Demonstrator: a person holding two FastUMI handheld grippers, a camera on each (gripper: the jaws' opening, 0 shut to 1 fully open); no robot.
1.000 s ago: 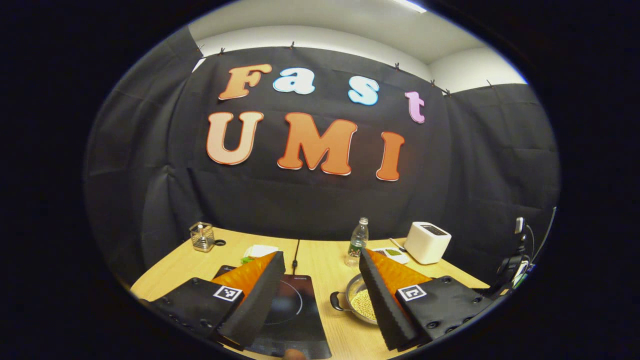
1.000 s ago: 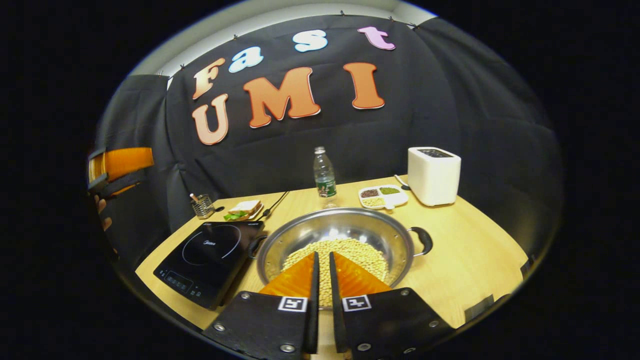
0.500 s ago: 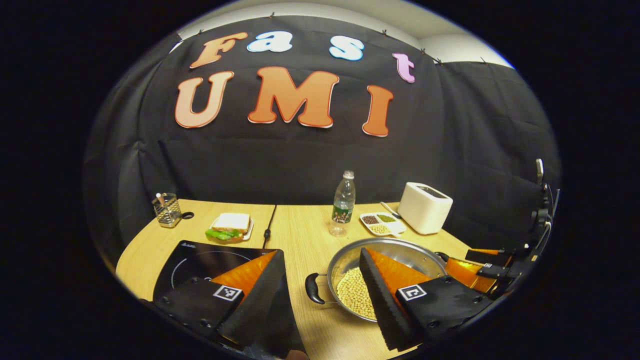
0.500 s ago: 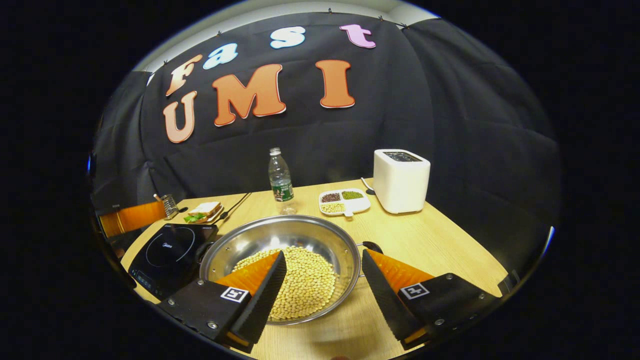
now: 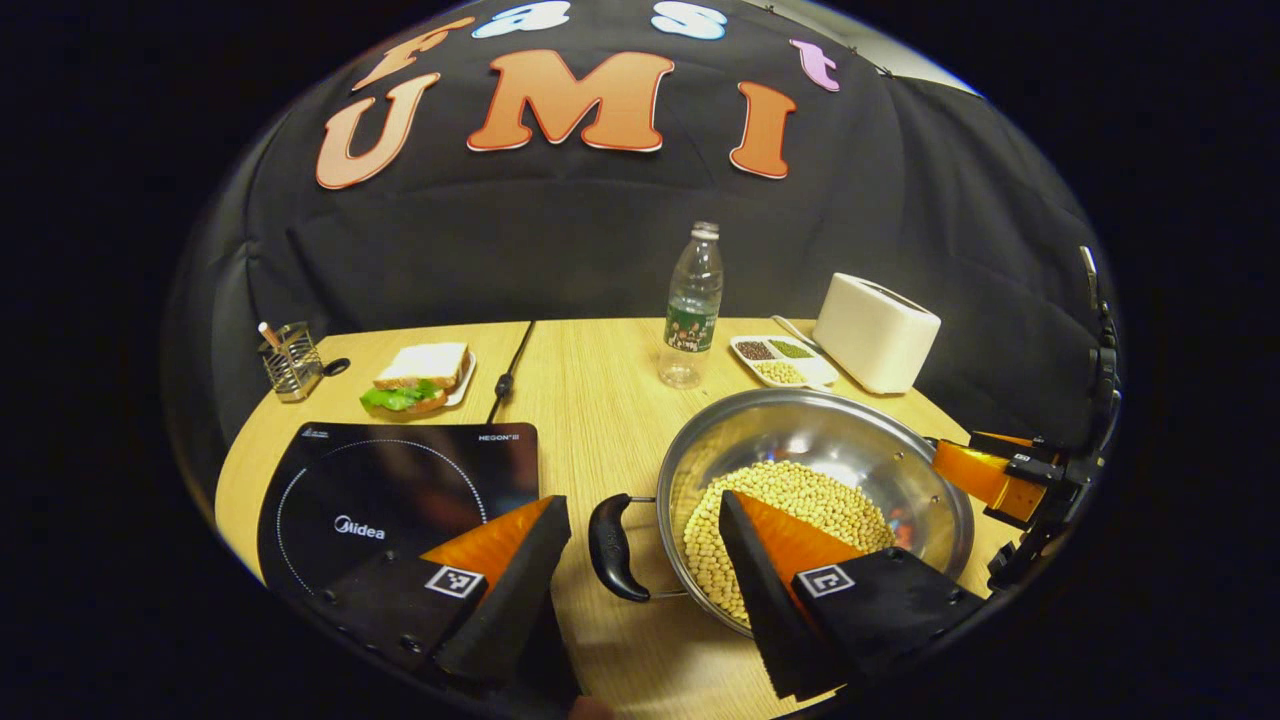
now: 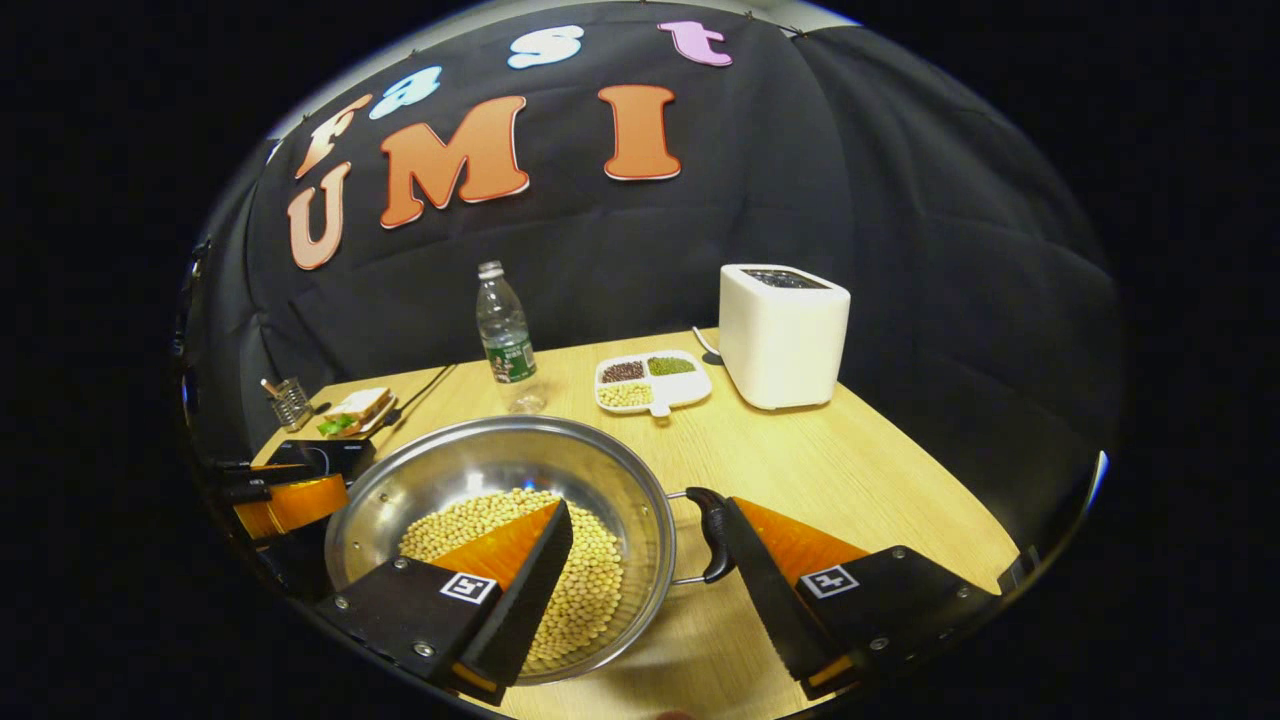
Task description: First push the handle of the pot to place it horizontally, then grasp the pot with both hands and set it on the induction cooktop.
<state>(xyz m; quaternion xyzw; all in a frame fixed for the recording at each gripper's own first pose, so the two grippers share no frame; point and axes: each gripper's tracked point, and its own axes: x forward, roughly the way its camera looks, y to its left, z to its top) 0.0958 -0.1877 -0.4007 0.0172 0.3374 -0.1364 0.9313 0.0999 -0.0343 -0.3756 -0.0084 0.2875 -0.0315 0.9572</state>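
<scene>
A steel pot [image 5: 800, 430] holding soybeans sits on the wooden table, right of the black induction cooktop [image 5: 400, 480]. Its two black handles point left and right. In the left gripper view, my left gripper [image 5: 640, 505] is open, with the pot's left handle [image 5: 610, 548] lying between its fingers, untouched. My right gripper [image 5: 985, 475] shows at the pot's far side. In the right gripper view, my right gripper [image 6: 647, 508] is open astride the pot [image 6: 480, 460] rim, and the right handle [image 6: 712, 535] sits just beside the right finger. The left gripper [image 6: 290, 500] shows beyond the pot, near the cooktop [image 6: 335, 455].
Behind the pot stand a water bottle [image 5: 693, 305], a divided dish of grains [image 5: 778, 360] and a white toaster [image 5: 878, 330]. A sandwich plate [image 5: 420, 375], a wire holder [image 5: 290, 358] and the cooktop's cable [image 5: 508, 375] lie behind the cooktop.
Both grippers have come down and closer to the pot. The right gripper, shut a second ago, has opened and shifted right toward the right handle. The left handle now lies between the left fingers.
</scene>
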